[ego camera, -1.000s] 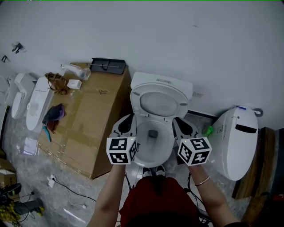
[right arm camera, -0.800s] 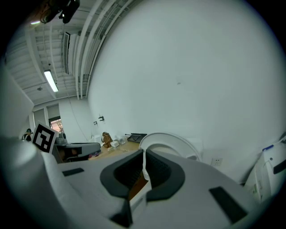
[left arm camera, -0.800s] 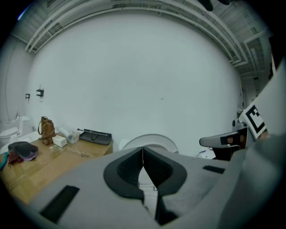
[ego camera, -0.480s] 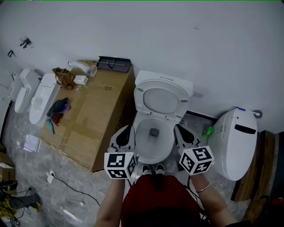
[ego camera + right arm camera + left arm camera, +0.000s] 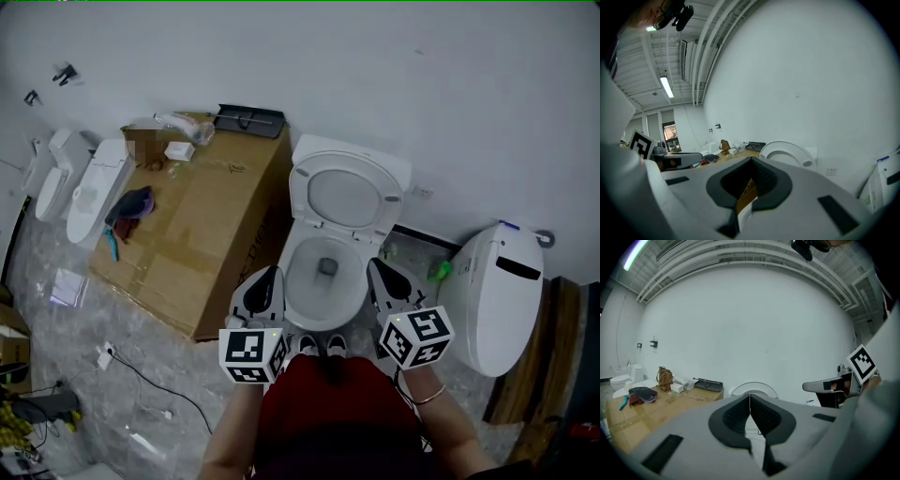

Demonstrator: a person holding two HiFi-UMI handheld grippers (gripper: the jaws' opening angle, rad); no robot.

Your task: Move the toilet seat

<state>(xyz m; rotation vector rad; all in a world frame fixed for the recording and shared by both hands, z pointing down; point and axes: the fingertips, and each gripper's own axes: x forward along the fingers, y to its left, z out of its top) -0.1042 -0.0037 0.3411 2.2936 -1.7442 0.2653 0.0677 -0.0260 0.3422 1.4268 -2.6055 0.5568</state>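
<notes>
The white toilet's seat and lid (image 5: 348, 195) stand raised against the tank, and the bowl (image 5: 323, 272) below them lies open. My left gripper (image 5: 269, 277) hangs just left of the bowl's front rim, and my right gripper (image 5: 379, 270) just right of it. Neither touches the toilet. In the left gripper view the jaws (image 5: 750, 398) are shut with nothing between them, and the upright seat (image 5: 761, 387) shows behind. In the right gripper view the jaws (image 5: 751, 163) are also shut and hold nothing, with the raised seat (image 5: 788, 153) ahead to the right.
A large flat cardboard box (image 5: 202, 234) lies left of the toilet, with a black tray (image 5: 249, 120), a bag and small items on it. Another white toilet (image 5: 499, 292) stands at the right, more white fixtures (image 5: 82, 192) at the far left. A cable (image 5: 141, 392) runs over the floor.
Both grippers have drawn back from the bowl's sides toward the person, and the head view has shifted. The seat has stayed raised.
</notes>
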